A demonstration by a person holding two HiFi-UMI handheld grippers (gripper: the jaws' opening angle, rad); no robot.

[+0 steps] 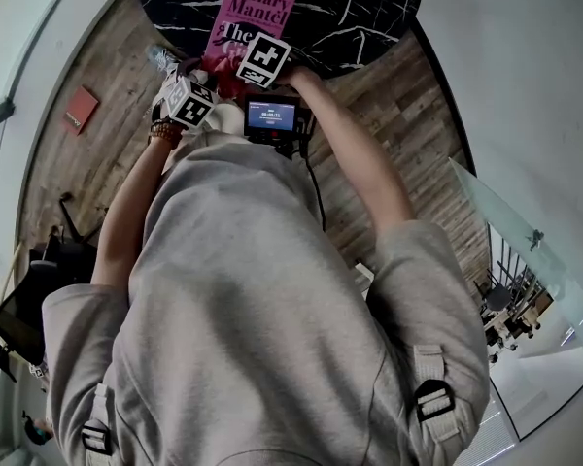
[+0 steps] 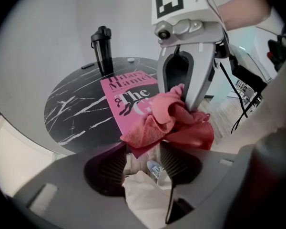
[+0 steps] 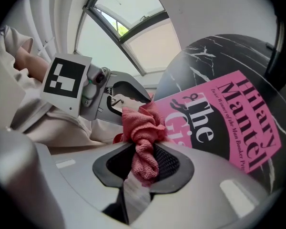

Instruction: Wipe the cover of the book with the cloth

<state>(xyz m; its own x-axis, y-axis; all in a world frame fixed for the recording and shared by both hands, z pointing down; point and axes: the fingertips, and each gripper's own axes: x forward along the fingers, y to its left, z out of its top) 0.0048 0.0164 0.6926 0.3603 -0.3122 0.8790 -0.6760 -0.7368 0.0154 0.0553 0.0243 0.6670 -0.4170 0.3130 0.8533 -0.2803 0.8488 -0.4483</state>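
A pink book (image 1: 243,17) lies face up on a round black marble table (image 1: 369,8), near its front edge. A red cloth (image 2: 176,125) hangs bunched in the air just in front of the book's (image 2: 126,99) near end. My right gripper (image 3: 143,159) is shut on a twisted fold of the cloth (image 3: 140,123). My left gripper (image 2: 143,151) sits close beside it, jaws apart, with a corner of the cloth lying between the fingertips and the pads not pressing on it. From the left gripper view the right gripper (image 2: 181,99) comes down from above into the cloth.
A black flask (image 2: 101,49) stands at the table's far edge, behind the book. Wooden floor surrounds the table; a small red object (image 1: 80,108) lies on it at left, a black chair (image 1: 29,299) stands further back. My own shoe (image 2: 155,168) shows below the left jaws.
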